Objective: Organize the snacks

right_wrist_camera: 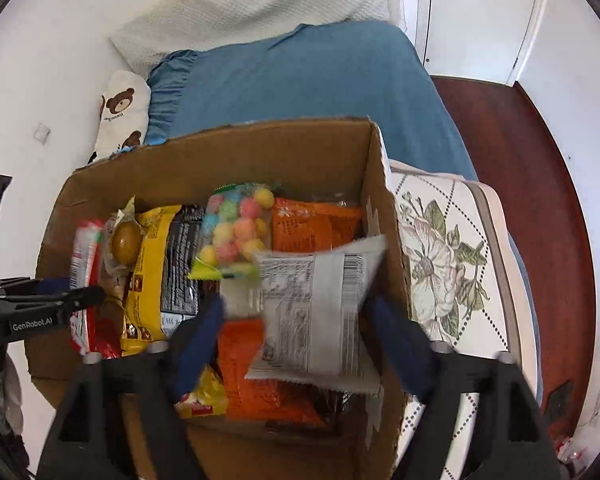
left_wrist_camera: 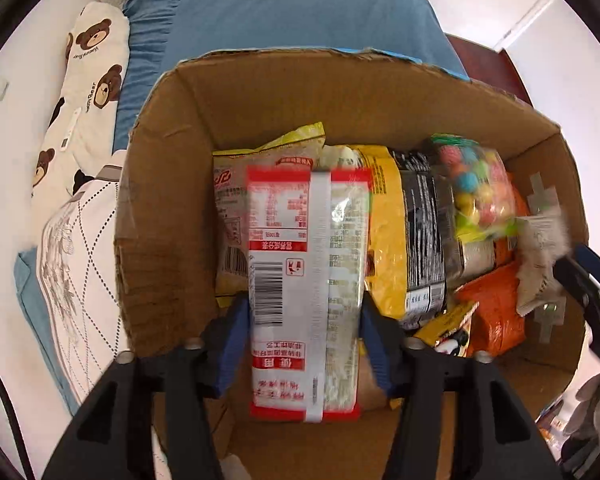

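Observation:
A cardboard box (left_wrist_camera: 260,92) holds several snack packs in a row: a yellow pack (left_wrist_camera: 384,232), a black pack (left_wrist_camera: 422,232), a bag of coloured candy balls (left_wrist_camera: 480,188) and orange packs (left_wrist_camera: 496,312). My left gripper (left_wrist_camera: 304,340) is shut on a red-and-white packet (left_wrist_camera: 304,280), held over the left end of the row. My right gripper (right_wrist_camera: 296,336) is shut on a grey-white packet (right_wrist_camera: 320,308), held over the orange packs (right_wrist_camera: 312,228) by the box's right wall (right_wrist_camera: 384,240). The right gripper also shows in the left wrist view (left_wrist_camera: 588,280).
The box stands on a bed with a blue sheet (right_wrist_camera: 300,80). A bear-print pillow (left_wrist_camera: 88,80) and a floral quilted cover (right_wrist_camera: 440,256) lie beside it. Dark red floor (right_wrist_camera: 520,160) and a white door (right_wrist_camera: 472,8) are to the right.

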Available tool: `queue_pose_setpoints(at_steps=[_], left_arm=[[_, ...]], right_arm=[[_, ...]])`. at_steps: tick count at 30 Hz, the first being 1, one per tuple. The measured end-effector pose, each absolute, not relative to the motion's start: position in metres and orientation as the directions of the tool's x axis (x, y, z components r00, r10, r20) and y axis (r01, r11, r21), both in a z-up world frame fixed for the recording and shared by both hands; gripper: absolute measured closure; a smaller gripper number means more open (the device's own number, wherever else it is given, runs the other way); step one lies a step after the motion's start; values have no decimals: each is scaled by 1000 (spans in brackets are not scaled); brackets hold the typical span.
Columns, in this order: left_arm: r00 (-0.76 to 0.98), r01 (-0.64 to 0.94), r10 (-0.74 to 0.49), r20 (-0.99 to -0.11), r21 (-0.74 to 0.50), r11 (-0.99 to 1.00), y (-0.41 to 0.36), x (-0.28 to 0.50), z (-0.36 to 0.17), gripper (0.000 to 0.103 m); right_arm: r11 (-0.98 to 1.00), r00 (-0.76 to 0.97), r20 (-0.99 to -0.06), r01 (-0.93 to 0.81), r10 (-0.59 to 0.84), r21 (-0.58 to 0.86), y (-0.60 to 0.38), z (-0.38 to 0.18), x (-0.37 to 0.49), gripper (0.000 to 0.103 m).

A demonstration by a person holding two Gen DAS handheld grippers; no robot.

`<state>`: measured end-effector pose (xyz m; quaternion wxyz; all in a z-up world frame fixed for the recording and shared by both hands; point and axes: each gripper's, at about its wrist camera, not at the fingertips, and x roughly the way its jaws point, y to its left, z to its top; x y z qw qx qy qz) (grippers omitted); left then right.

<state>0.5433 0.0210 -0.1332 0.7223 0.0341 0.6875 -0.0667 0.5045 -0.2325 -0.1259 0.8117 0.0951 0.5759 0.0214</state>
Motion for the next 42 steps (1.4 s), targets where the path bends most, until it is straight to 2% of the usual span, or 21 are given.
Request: queue_pose_setpoints(at_steps=[1, 3, 4, 14, 16, 17, 29, 36, 42], left_arm=[[52, 138, -57, -997, -50, 989, 22, 543, -133, 38], [72, 137, -76, -995, -66, 988, 22, 542, -130, 22], [85, 149, -76, -993, -63, 987, 20, 541, -128, 18], [240, 163, -65, -969, -26, 986, 13, 507, -101, 16], [266, 171, -57, -962, -11, 985, 12, 497, -96, 12], [278, 174, -47, -959, 2, 985, 11, 492, -93, 5], [376, 126, -66, -924, -20, 992, 14, 446, -56, 5], [541, 82, -19, -841, 30, 996, 21, 388, -6, 5], [627, 78, -33, -778, 21, 997, 27, 322, 33, 5]], right_arm=[[979, 339, -928, 76, 151, 188, -231, -126, 504, 10], [980, 339, -930, 77, 146, 182, -230, -125, 504, 9], [980, 336, -931, 77, 145, 181, -229, -126, 503, 9], [987, 366, -926, 85, 96, 137, -218, -114, 474, 5], [987, 374, -923, 86, 91, 132, -215, -111, 466, 5], [988, 373, -924, 86, 86, 127, -213, -111, 462, 5], [991, 437, -898, 91, 48, 97, -205, -81, 420, 5], [994, 550, -835, 71, 27, 79, -199, -32, 365, 5], [995, 646, -763, 77, -6, 58, -195, 13, 296, 2]])
